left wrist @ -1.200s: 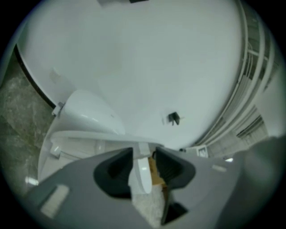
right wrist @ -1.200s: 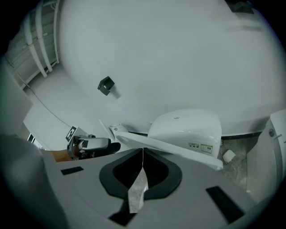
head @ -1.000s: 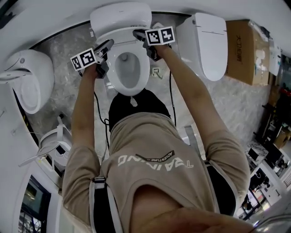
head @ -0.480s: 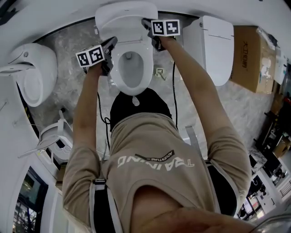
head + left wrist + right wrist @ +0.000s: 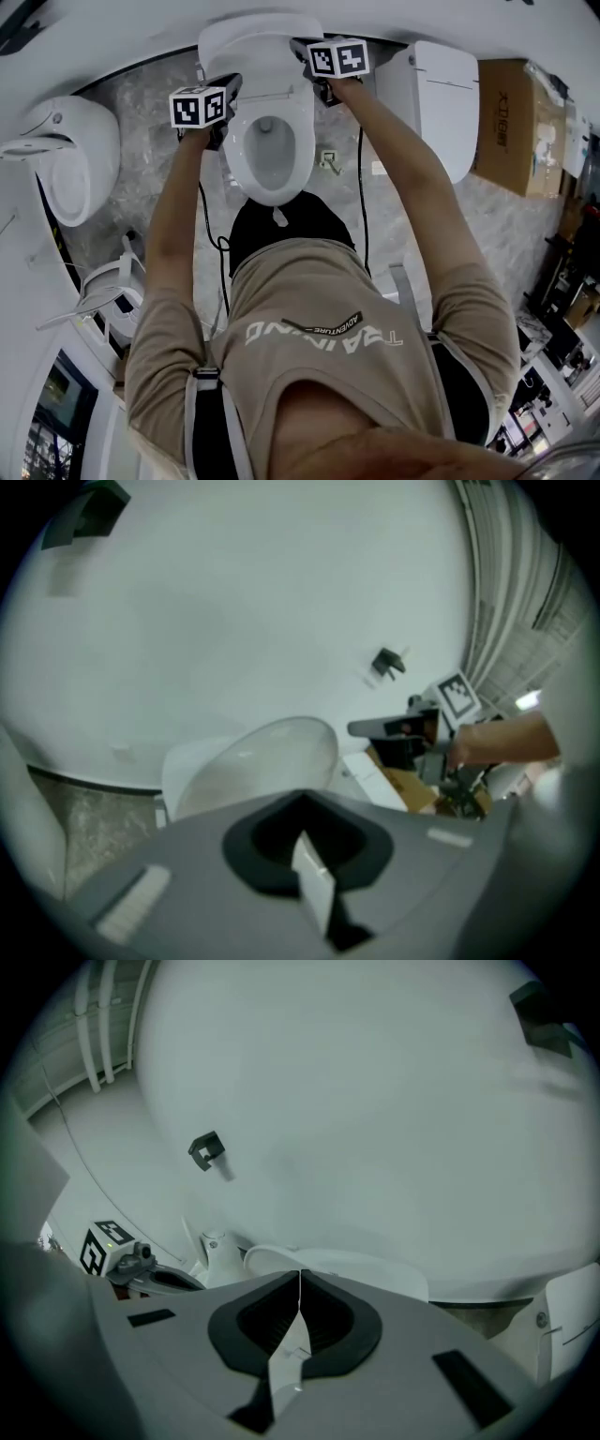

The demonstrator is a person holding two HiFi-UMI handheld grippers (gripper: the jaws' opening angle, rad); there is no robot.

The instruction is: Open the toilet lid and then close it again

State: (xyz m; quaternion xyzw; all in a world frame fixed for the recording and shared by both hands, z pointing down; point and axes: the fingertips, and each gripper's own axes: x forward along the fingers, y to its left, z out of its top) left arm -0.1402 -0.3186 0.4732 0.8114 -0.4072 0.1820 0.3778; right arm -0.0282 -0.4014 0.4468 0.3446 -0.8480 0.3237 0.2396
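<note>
Toilet (image 5: pixel 269 192), standing at the floor's far edge against the wall: lid (image 5: pixel 253 37) standing raised, seat lying down. Left gripper (image 5: pixel 232 86) and right gripper (image 5: pixel 302 45), fingers clenched on nothing, flanking the lid's sides, likely readying to push it shut.

Illegibly small print on the cardboard box (image 5: pixel 511 112); neighbouring toilet (image 5: pixel 70 169) partly beyond the left picture edge.
</note>
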